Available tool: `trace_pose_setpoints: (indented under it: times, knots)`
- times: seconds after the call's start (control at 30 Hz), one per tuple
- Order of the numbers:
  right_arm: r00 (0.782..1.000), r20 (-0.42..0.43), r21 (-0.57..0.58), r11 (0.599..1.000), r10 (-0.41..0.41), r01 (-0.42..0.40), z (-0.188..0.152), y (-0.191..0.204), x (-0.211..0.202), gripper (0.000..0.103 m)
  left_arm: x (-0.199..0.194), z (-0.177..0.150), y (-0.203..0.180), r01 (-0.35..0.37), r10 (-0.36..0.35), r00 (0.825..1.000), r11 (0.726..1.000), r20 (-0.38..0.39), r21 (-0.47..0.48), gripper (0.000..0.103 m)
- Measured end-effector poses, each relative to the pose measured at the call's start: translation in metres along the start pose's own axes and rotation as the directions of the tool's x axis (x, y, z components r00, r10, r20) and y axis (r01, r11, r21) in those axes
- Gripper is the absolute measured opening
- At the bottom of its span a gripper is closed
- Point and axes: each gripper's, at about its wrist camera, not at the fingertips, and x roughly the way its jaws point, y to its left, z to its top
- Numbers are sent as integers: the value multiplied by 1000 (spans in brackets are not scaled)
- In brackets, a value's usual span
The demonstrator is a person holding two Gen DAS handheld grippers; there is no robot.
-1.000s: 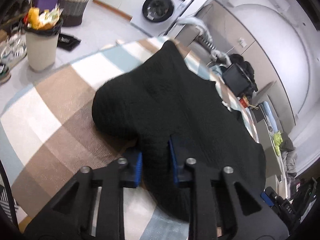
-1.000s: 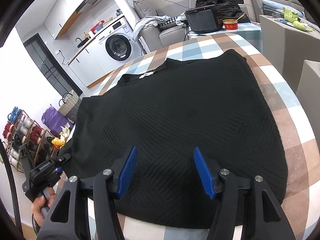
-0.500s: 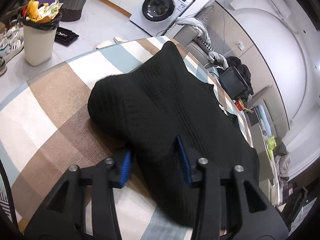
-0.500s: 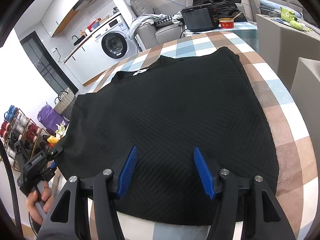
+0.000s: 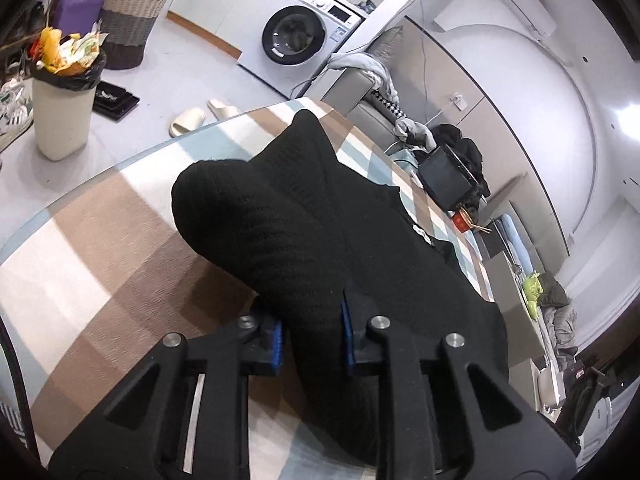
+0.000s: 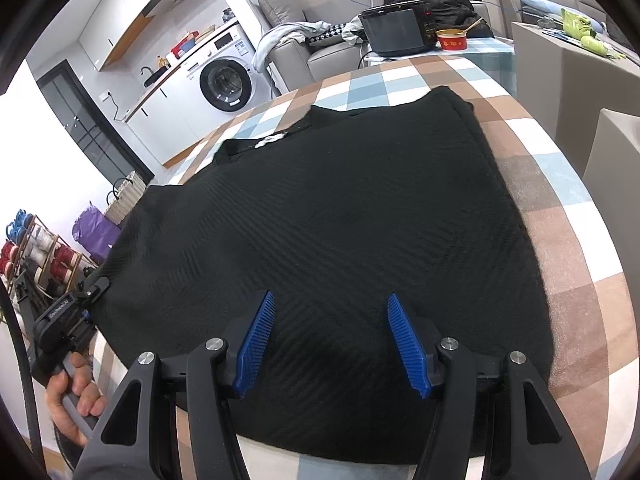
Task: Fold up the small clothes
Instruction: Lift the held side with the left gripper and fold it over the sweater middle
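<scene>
Left wrist view: the left gripper point(image 5: 311, 334) has its jaws closed onto a raised fold at the edge of a black knit sweater point(image 5: 320, 232), the cloth filling the narrow gap between the blue pads point(image 5: 276, 336). The held part bulges up and forward in a rounded hump, while the rest of the sweater trails away to the right across the checked tablecloth point(image 5: 92, 240) that covers the bench. This view alone shows the floor beyond the bench edge: a white bin point(image 5: 64, 108) stuffed with rubbish, a pair of pale slippers point(image 5: 200, 114) and a woven basket point(image 5: 128, 20). A washing machine point(image 5: 296, 40) stands behind.

Right wrist view: the right gripper point(image 6: 332, 344) hovers above the near hem of the sweater point(image 6: 340, 208), jaws wide apart and holding nothing. Only here is the sweater seen nearly whole, spread flat on the tablecloth point(image 6: 560, 208), with its neckline and white label point(image 6: 272, 140) at the far side. At the lower left edge, the left gripper point(image 6: 86, 296) appears from outside, at the sweater's left border, with the person's hand point(image 6: 72, 396) on its handle. At the far end lie a dark appliance point(image 6: 400, 32) and a red bowl point(image 6: 452, 40).
</scene>
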Motion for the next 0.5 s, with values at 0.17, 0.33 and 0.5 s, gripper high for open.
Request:
trace_pose_setpoints:
  times: [0.17,0.33,0.5]
  knots:
    - [1000,0,1,1000,6,-6,0,-1,1,60,-7,-2,14,-18,18,1000,1000,4,-21,18]
    - [1000,3,4,1000,7,-7,1,0,0,60,-19,2,-4,-1,0,999,999,41,34,18]
    - [1000,15,9,1000,6,-7,1,-5,-5,60,-29,10,-62,59,-76,993,980,85,189,18]
